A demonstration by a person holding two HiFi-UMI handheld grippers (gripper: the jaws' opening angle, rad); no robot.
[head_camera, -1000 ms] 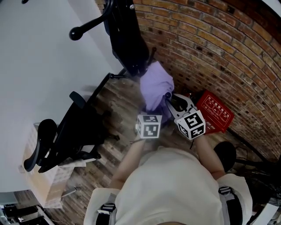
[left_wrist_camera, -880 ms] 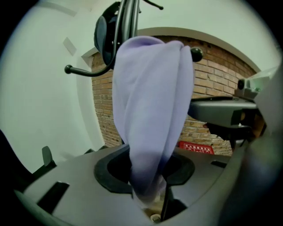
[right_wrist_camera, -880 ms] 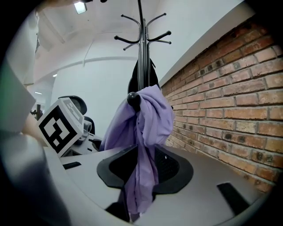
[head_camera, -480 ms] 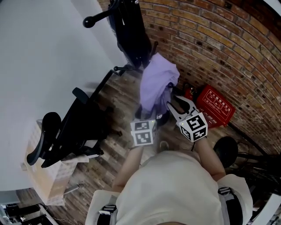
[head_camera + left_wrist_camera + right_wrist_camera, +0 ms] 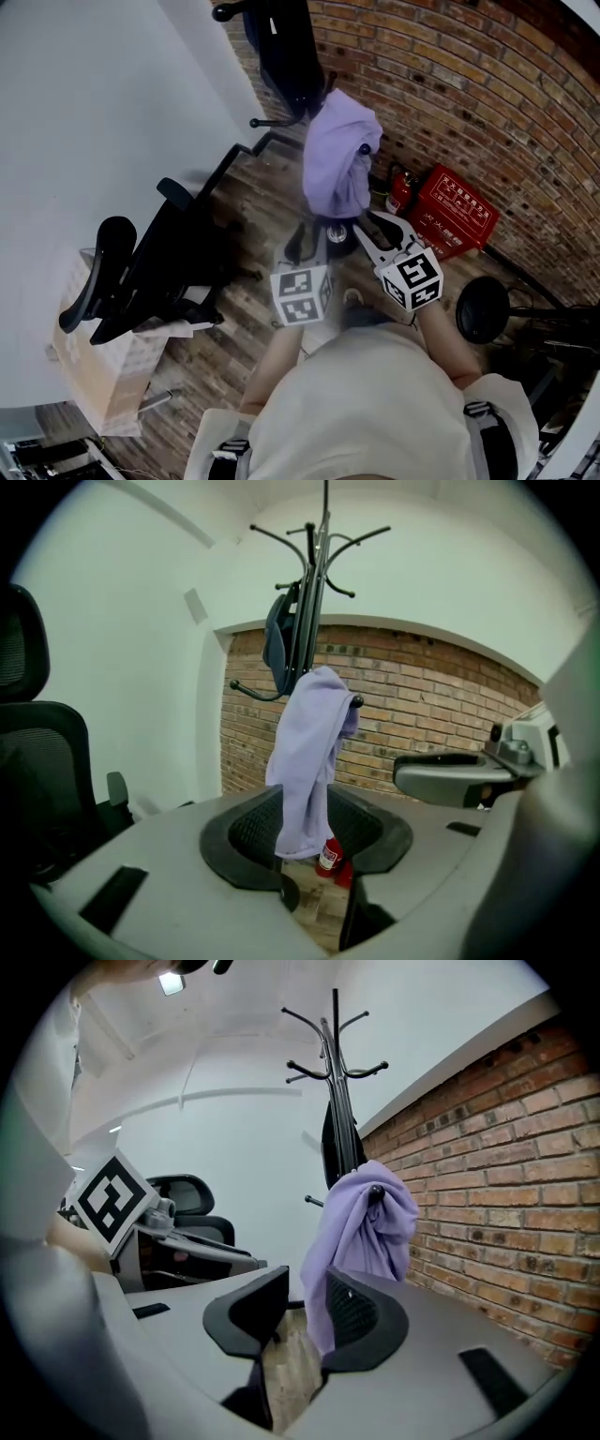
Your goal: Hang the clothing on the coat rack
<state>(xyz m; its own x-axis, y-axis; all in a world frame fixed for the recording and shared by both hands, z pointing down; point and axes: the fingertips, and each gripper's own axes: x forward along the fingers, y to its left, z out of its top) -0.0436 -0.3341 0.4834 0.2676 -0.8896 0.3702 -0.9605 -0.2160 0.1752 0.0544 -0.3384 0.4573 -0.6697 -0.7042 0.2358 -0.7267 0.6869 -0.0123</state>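
Starting nearest us, the left gripper (image 5: 309,844) has its jaws apart with nothing between the ribbed black pads (image 5: 253,829), having just been closing a little. The right gripper (image 5: 302,1324) stands spread wide and equally empty, its jaws having just been opening. The cloth seen through both gaps hangs beyond the tips and does not touch them. Just past them the purple garment (image 5: 336,159), soft, matte and crumpled into loose folds, drapes over a ball-tipped peg (image 5: 376,1190) low on the coat rack (image 5: 317,583), a thin black metal pole with curved hooks; a dark garment (image 5: 277,647) hangs higher up on it. We judge the hanging itself done and the letting-go the step in hand. The next move calls for drawing both grippers clear without catching the loose hem, since the cloth sits lopsided on its one peg and could slide. Farther off lie the planked wood floor (image 5: 253,216), a red fire extinguisher (image 5: 398,192) and the rough brick wall (image 5: 487,103)
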